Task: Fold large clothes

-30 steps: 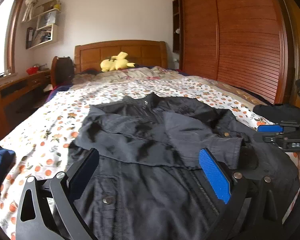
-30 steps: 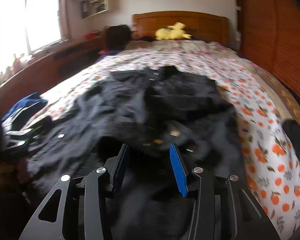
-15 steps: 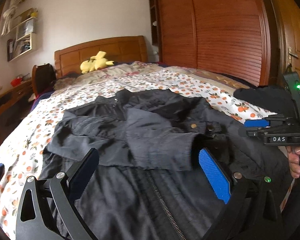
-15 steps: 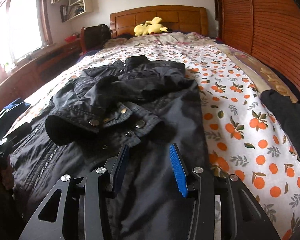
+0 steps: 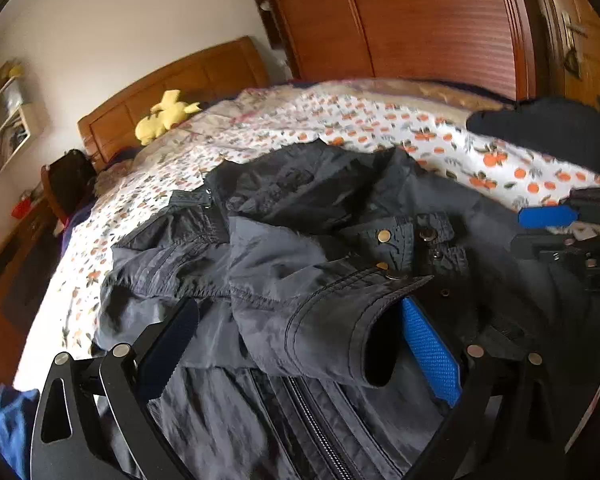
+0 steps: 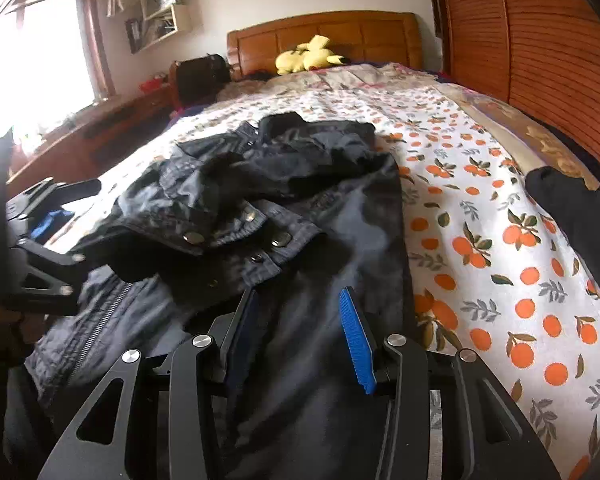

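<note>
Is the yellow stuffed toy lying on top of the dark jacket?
No, the yellow stuffed toy sits up by the wooden headboard, well apart from the dark jacket spread nearer the camera.

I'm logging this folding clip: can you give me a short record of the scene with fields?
surface: bed with orange-print sheet
garment: dark jacket lying on the sheet, sleeves folded across its front
sleeve cuff: between the left gripper jaws, which stand wide apart
right gripper: jaws apart over the jacket's lower part
background: yellow plush toy by the headboard
</note>
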Demonstrator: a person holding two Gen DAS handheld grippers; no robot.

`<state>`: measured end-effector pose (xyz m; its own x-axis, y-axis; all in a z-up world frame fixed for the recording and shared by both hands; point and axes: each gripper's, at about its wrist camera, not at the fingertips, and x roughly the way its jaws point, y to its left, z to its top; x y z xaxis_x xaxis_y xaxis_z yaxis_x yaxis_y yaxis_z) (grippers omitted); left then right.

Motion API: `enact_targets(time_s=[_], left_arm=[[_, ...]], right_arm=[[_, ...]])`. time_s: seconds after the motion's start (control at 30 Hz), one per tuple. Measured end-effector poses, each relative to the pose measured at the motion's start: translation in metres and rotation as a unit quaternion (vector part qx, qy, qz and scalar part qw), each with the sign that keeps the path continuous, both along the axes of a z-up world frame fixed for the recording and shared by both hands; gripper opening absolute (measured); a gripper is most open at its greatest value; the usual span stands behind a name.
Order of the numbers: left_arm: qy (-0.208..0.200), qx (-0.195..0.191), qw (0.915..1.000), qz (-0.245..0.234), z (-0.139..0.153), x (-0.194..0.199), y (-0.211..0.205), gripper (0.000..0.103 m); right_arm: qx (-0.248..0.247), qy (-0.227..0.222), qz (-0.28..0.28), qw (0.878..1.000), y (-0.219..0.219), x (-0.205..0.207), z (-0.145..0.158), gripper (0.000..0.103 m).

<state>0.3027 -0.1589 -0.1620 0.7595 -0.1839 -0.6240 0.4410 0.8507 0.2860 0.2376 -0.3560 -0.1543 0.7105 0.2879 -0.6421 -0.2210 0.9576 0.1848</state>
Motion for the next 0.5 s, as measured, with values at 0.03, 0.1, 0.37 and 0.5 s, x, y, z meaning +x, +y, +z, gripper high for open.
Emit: enact_targets(time_s=[0.03, 0.1, 0.37, 0.5], left_arm=[[0.007, 0.007, 0.9999, -0.005, 0.0, 0.003, -0.003, 0.096], [0.018, 0.016, 0.9996, -0.011, -0.001, 0.007, -0.006, 0.082], [0.035, 0.032, 0.9986, -0.023, 0.004, 0.019, -0.01, 0.008], [0.013, -0.019, 0.9995, 0.019, 0.026, 0.029, 0.02, 0.006]], right_arm=[[0.0, -0.003, 0.002, 1.0, 0.001, -0.001, 0.001, 0.041], [-0.002, -0.01, 0.004, 1.0, 0.001, -0.003, 0.004, 0.041], [0.012, -0.018, 0.011, 1.0, 0.007, -0.002, 0.012, 0.041], [0.018, -0.022, 0.014, 0.999, 0.013, 0.002, 0.015, 0.041]])
